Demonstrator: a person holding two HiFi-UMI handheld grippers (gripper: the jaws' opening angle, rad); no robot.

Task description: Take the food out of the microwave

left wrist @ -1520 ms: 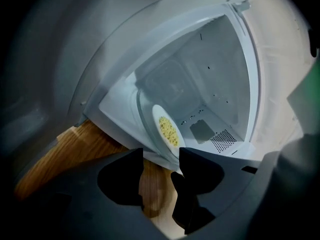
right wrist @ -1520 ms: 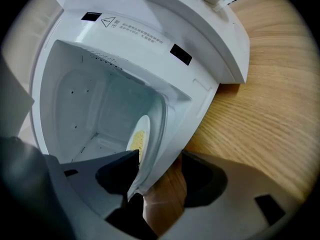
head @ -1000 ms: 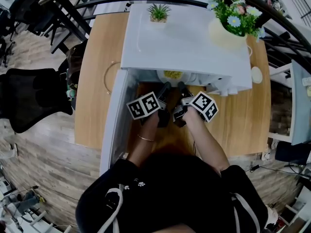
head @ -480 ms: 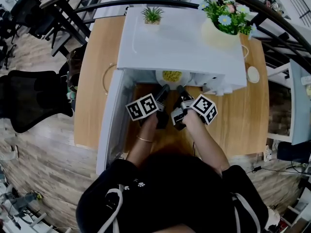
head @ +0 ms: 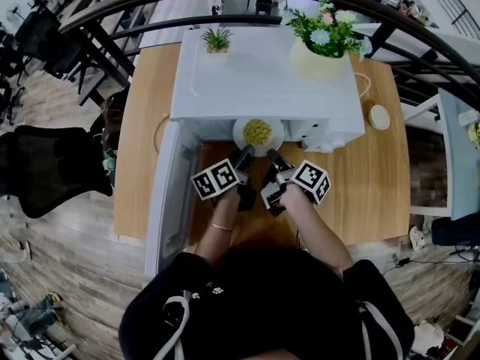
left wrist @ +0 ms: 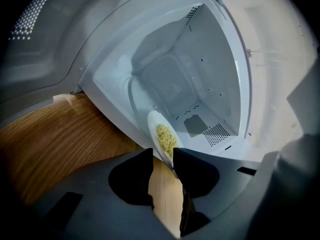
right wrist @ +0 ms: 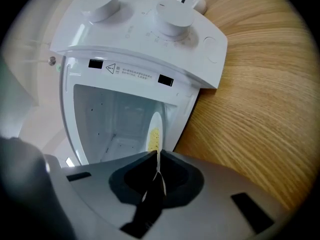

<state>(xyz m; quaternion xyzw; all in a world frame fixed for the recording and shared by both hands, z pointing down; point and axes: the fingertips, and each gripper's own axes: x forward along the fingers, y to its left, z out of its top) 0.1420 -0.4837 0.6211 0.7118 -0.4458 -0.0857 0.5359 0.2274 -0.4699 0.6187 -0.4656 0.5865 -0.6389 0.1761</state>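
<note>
A white plate [head: 258, 133] of yellow food sticks halfway out of the open white microwave [head: 255, 73]. My left gripper [head: 245, 153] holds the plate's near rim on the left and my right gripper [head: 270, 154] holds it on the right. In the left gripper view the plate [left wrist: 162, 140] runs edge-on into my left gripper [left wrist: 163, 151], against one jaw, with a thin strip of wood showing beside it. In the right gripper view my right gripper [right wrist: 156, 153] is shut tight on the thin rim of the plate [right wrist: 155, 129], in front of the cavity.
The microwave door [head: 169, 193] hangs open at the left. A small potted plant [head: 217, 40] and a flower pot [head: 322, 40] stand on the microwave's top. The control panel [right wrist: 150, 29] carries two knobs. Bare wooden table [head: 142, 141] lies on both sides; a black chair [head: 45, 160] is further left.
Both grippers have drawn back toward me and the plate has slid out of the cavity, from mostly hidden under the top to half in the open.
</note>
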